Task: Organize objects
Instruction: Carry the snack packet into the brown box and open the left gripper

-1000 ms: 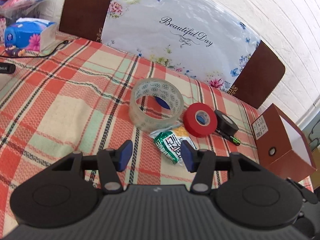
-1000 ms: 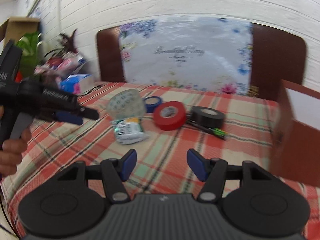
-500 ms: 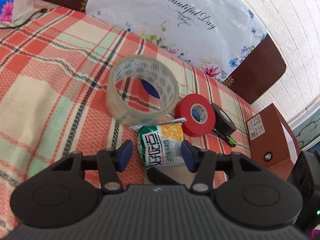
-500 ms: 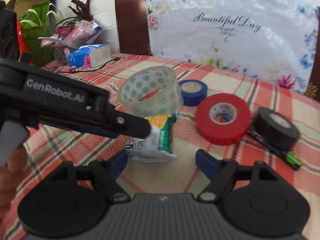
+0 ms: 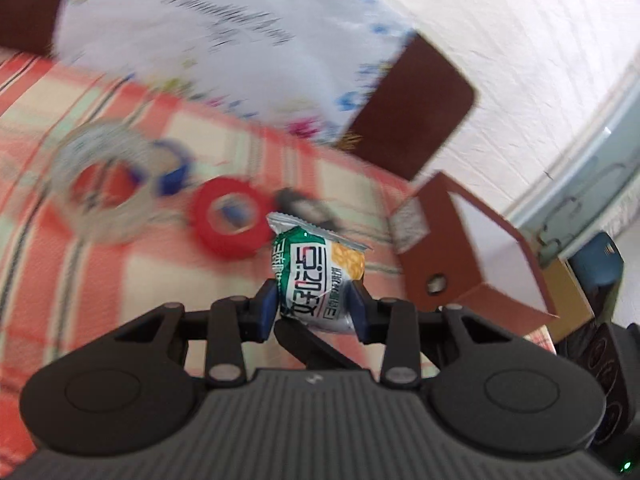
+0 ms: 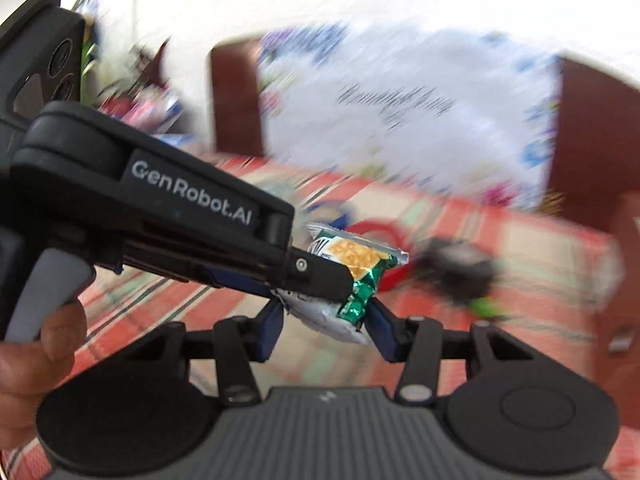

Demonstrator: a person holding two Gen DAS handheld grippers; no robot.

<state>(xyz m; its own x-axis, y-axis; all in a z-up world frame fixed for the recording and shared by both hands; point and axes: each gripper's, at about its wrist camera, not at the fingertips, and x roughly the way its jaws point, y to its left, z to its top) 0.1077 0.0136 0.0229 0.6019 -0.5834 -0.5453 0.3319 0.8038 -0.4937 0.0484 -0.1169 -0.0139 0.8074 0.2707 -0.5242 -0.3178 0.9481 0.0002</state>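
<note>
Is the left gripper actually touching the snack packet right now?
Touching. The left wrist view shows the left gripper with both blue pads pressed against the sides of the snack packet, no gap either side; its jaws have just been closing on it.

Tape rolls [image 5: 228, 216] on plaid tablecloth [image 5: 100, 280]

Glossy foil snack packet [image 5: 318, 276]; woven plaid tablecloth [image 5: 120, 280]; matt brown cardboard box [image 5: 448, 256].
</note>
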